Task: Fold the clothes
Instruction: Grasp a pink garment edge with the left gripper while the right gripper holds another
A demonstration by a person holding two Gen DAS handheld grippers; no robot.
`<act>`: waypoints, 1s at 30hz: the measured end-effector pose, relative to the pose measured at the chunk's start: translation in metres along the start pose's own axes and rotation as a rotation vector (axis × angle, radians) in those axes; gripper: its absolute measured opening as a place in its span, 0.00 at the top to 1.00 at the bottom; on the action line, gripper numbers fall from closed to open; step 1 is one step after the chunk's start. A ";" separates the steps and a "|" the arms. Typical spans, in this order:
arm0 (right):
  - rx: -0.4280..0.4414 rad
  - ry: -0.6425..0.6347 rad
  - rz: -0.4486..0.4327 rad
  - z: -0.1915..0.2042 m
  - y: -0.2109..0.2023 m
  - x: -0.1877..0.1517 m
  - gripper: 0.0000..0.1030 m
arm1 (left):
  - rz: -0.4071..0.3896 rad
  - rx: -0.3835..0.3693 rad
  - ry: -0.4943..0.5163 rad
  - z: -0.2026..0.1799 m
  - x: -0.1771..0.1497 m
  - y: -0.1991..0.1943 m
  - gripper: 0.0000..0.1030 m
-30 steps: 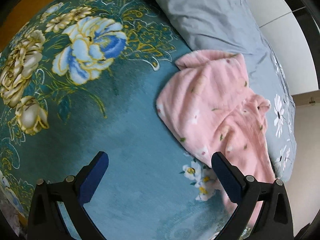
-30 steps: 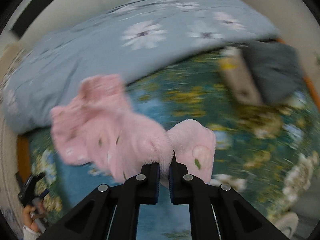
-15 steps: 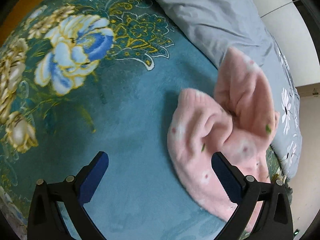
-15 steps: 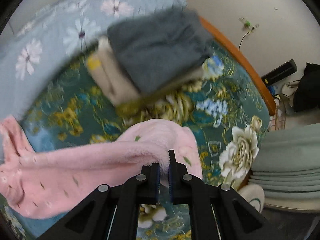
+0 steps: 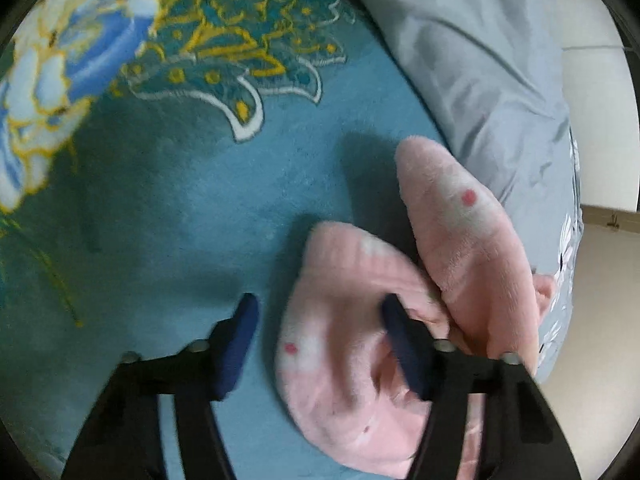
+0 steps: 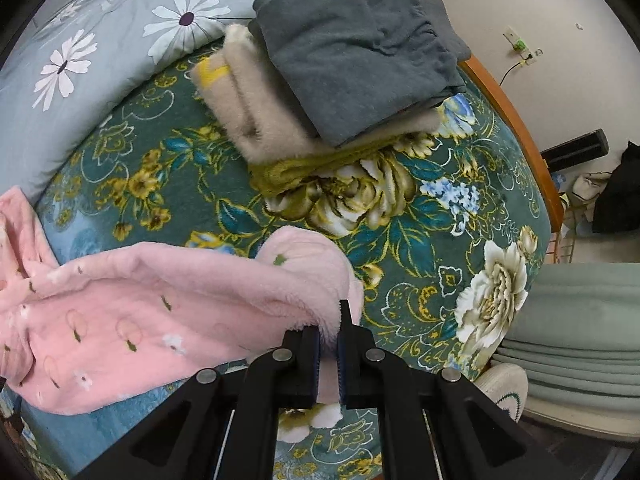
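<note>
A fluffy pink garment (image 5: 460, 220) with small flower prints lies bunched on the teal floral blanket (image 5: 180, 200). My left gripper (image 5: 320, 300) points down over it with its jaws closing. A rounded fold of the pink cloth sits between them; the right finger (image 5: 400, 336) is against the cloth, and the left finger (image 5: 240, 332) stands apart over the blanket. In the right wrist view my right gripper (image 6: 328, 332) is shut on an edge of the pink garment (image 6: 140, 312), which stretches away to the left.
A stack of folded clothes (image 6: 348, 80), dark grey on top of beige and olive, sits on the blanket (image 6: 400, 240). A grey daisy-print quilt (image 6: 100, 40) borders the far side. The wooden bed edge (image 6: 516, 120) and pale green folded bedding (image 6: 580, 320) lie to the right.
My left gripper has dropped close to the pink garment and its jaws have narrowed around a fold. My right gripper has carried its pink edge sideways, toward the folded stack.
</note>
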State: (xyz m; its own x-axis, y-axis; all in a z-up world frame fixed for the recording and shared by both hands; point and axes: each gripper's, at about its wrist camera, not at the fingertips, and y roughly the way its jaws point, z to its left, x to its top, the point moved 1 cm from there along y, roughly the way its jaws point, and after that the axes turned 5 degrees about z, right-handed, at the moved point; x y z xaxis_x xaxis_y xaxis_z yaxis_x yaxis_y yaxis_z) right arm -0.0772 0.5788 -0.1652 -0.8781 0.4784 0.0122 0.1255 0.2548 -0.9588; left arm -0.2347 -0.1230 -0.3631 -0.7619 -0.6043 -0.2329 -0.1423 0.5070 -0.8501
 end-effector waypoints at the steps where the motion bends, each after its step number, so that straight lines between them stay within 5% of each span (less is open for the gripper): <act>1: 0.003 -0.005 0.001 0.001 0.000 0.001 0.93 | 0.006 -0.014 -0.017 0.001 0.001 0.002 0.56; 2: 0.006 -0.008 0.001 0.001 -0.001 0.001 0.93 | 0.010 -0.028 -0.031 0.001 0.001 0.003 0.62; 4: 0.015 -0.008 0.000 0.002 -0.003 0.000 0.93 | 0.006 -0.032 -0.044 -0.002 -0.001 0.001 0.90; 5: 0.021 -0.007 -0.001 0.002 -0.004 0.000 0.93 | -0.006 -0.023 -0.038 -0.004 -0.004 -0.003 0.91; 14: 0.073 0.003 -0.025 -0.007 -0.021 -0.009 0.93 | -0.184 -0.035 0.009 0.011 -0.059 -0.097 0.94; 25: 0.139 -0.076 -0.029 -0.015 -0.030 -0.052 0.93 | -0.259 0.122 -0.065 0.134 -0.115 -0.207 0.95; 30: 0.142 -0.105 -0.028 -0.026 -0.033 -0.072 0.93 | -0.255 0.158 -0.119 0.184 -0.136 -0.227 0.94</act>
State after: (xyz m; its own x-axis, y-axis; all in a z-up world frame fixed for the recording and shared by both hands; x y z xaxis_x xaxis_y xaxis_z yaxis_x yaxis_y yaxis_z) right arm -0.0064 0.5581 -0.1272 -0.9247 0.3803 0.0167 0.0403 0.1415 -0.9891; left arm 0.0170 -0.2687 -0.2257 -0.6341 -0.7718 -0.0486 -0.2120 0.2340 -0.9488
